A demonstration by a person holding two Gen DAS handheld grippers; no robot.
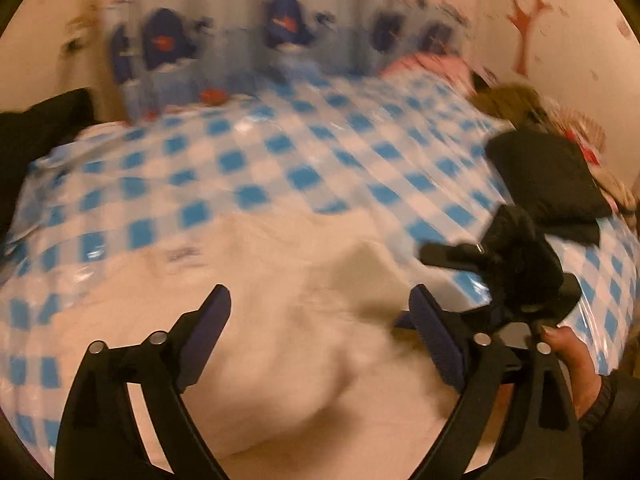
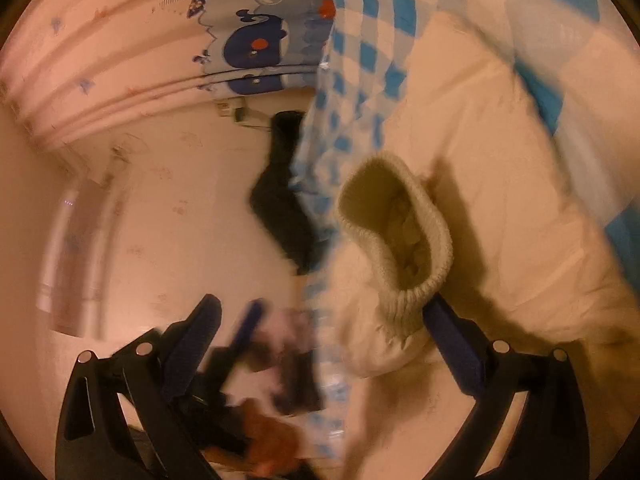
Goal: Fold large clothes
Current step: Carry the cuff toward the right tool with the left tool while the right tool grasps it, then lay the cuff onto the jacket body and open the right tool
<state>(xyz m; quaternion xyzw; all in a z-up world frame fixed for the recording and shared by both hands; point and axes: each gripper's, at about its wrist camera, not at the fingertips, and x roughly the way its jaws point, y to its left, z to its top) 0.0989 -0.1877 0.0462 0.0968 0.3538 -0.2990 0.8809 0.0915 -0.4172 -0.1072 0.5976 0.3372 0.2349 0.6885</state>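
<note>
The far and left stretch of the blue-checked plastic sheet [image 1: 248,160] lies bare, open room for a gripper up to the whale-print curtain [image 1: 280,40] that closes off the back. At the right edge a folded black garment [image 1: 548,176] and a heap of clothes [image 1: 516,100] block the way. Nearer, the cream sweater [image 1: 280,340] covers the sheet, its ribbed cuff [image 2: 400,216] rearing up just beside the right gripper [image 2: 324,340].

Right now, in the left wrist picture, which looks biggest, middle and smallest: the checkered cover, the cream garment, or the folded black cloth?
1. checkered cover
2. cream garment, though it lies nearest the camera, which swells it
3. folded black cloth
</note>
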